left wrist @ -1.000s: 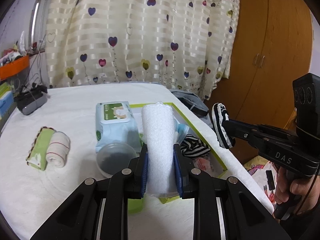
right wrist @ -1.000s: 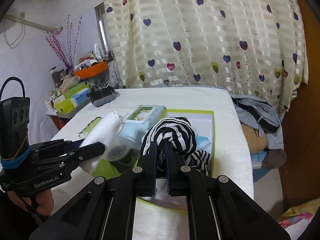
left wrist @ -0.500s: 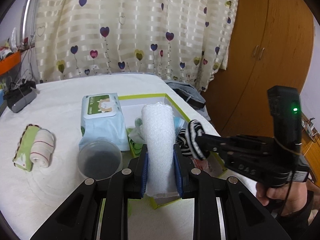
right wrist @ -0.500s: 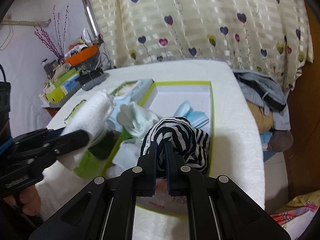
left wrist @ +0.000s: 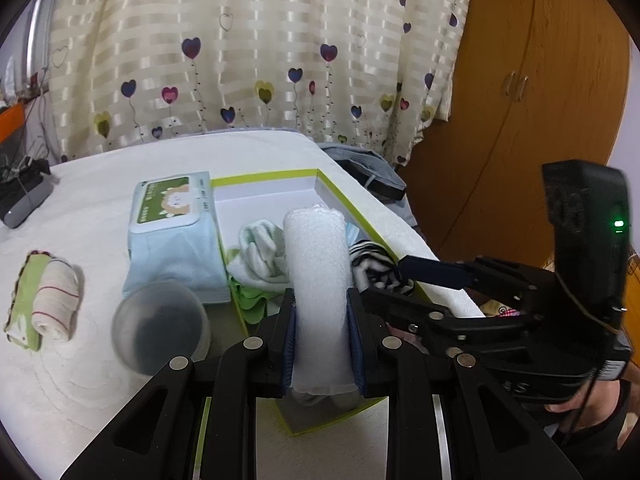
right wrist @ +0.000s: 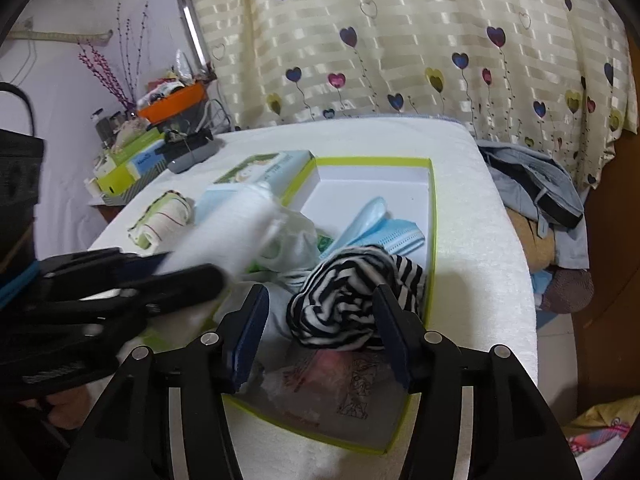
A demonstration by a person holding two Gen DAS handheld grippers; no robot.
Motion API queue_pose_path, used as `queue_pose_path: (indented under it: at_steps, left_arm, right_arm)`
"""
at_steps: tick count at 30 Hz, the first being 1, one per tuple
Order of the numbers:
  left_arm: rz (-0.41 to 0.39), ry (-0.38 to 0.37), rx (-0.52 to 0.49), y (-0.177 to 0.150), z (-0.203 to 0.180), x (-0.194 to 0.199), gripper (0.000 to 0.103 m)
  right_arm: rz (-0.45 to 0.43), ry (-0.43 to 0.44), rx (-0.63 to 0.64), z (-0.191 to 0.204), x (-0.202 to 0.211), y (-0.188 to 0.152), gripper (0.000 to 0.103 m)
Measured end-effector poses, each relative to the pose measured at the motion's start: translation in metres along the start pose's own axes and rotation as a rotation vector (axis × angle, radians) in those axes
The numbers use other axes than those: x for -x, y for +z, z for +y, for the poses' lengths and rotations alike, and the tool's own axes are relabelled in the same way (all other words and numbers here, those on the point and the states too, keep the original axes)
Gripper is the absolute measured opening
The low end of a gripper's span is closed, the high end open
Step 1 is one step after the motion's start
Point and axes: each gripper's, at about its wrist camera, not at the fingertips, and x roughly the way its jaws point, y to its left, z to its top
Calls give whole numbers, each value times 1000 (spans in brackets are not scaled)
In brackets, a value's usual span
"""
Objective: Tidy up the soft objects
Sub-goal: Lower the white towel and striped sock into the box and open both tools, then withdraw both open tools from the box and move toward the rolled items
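My left gripper (left wrist: 320,302) is shut on a rolled white towel (left wrist: 316,264), held above the near end of the green-rimmed white box (left wrist: 332,196). In the right wrist view the towel (right wrist: 240,224) and left gripper (right wrist: 192,276) show blurred at the left. My right gripper (right wrist: 320,300) is low over the box (right wrist: 432,216) and its jaws are opening. The black-and-white striped sock (right wrist: 344,300) lies loose between them on the box's contents. Pale green socks (left wrist: 260,252) and a blue face mask (right wrist: 384,232) also lie in the box.
A wipes pack (left wrist: 172,232) leans on the box's left side, with a clear plastic cup (left wrist: 160,328) in front of it. A rolled green-and-cream cloth (left wrist: 44,300) lies at the left of the white table. Clothes (right wrist: 536,192) are piled past the table's right edge, before a wooden wardrobe (left wrist: 540,100).
My right gripper came down into the box with the striped sock, then spread its jaws and let it go. My left gripper carried the towel closer over the box.
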Motion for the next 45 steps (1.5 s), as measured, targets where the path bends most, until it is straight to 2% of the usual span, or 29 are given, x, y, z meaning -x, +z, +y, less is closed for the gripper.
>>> queue_pose_path:
  at_steps: [3,17,25,30,45]
  left_arm:
    - [14,-8,3,0,-2,-5,21]
    - [73,-14,9,7,-13,-41,21]
    - [61,11,10,14,-13,-55,23]
    - [31,-5,11,15,-13,-41,35]
    - [-53,-10,18,3,-8,21,35]
  right_arm:
    - [-13,-12,14,0,4,0,55]
    - [-71,-60,-75,-35,31,-4,55]
    - [-72,-63,-85,-43,32,-5,55]
    - [-81,-67,-83,-41,36,-5,55]
    - [-115,-90,-46,0,60,-4,55]
